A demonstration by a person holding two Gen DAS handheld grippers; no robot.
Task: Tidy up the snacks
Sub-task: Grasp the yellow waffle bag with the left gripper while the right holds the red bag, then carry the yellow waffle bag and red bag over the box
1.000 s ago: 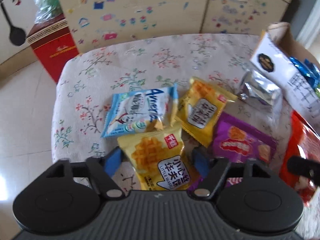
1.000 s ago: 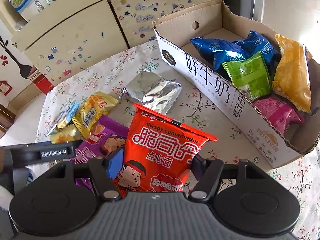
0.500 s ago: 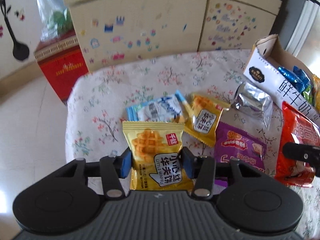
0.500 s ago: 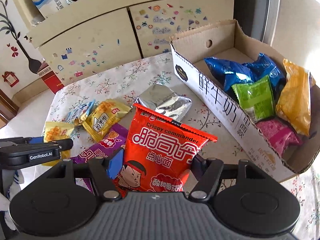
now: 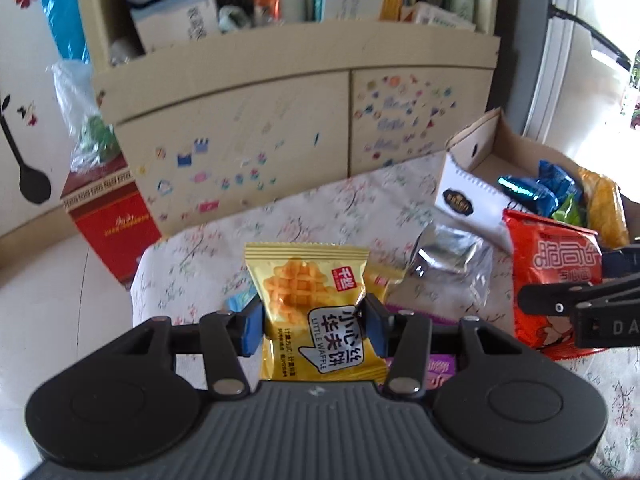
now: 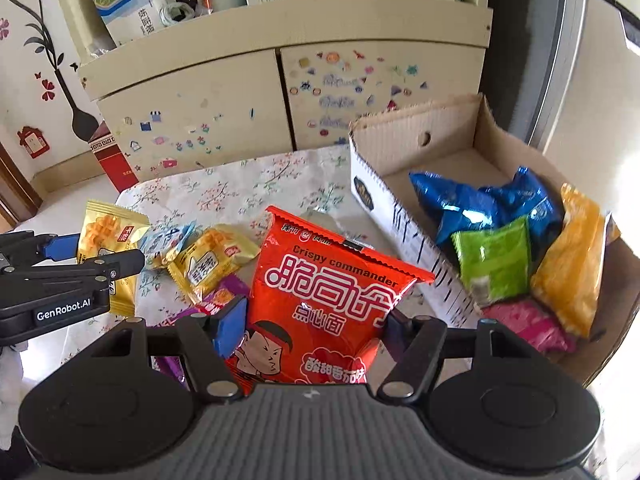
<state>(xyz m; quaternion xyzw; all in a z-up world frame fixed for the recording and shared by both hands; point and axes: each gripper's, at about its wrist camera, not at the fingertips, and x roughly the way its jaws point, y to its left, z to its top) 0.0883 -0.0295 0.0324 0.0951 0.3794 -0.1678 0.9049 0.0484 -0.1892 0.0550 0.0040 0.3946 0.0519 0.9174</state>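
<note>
A cream cabinet (image 6: 280,92) stands behind the table (image 6: 256,184), its 2 doors dotted with small coloured stickers. The open shelf (image 5: 280,4) above them is crowded with boxes, bottles and packets. A floral cloth covers the table. Left of the cabinet a red box (image 5: 112,224) sits on the pale tiled floor (image 5: 48,292), with a clear plastic bag (image 5: 84,120) on top. The wall (image 6: 28,80) is cream with a black vase decal and red flower stickers. On the right a white frame (image 5: 560,60) lets in bright daylight, which washes over the floor.
</note>
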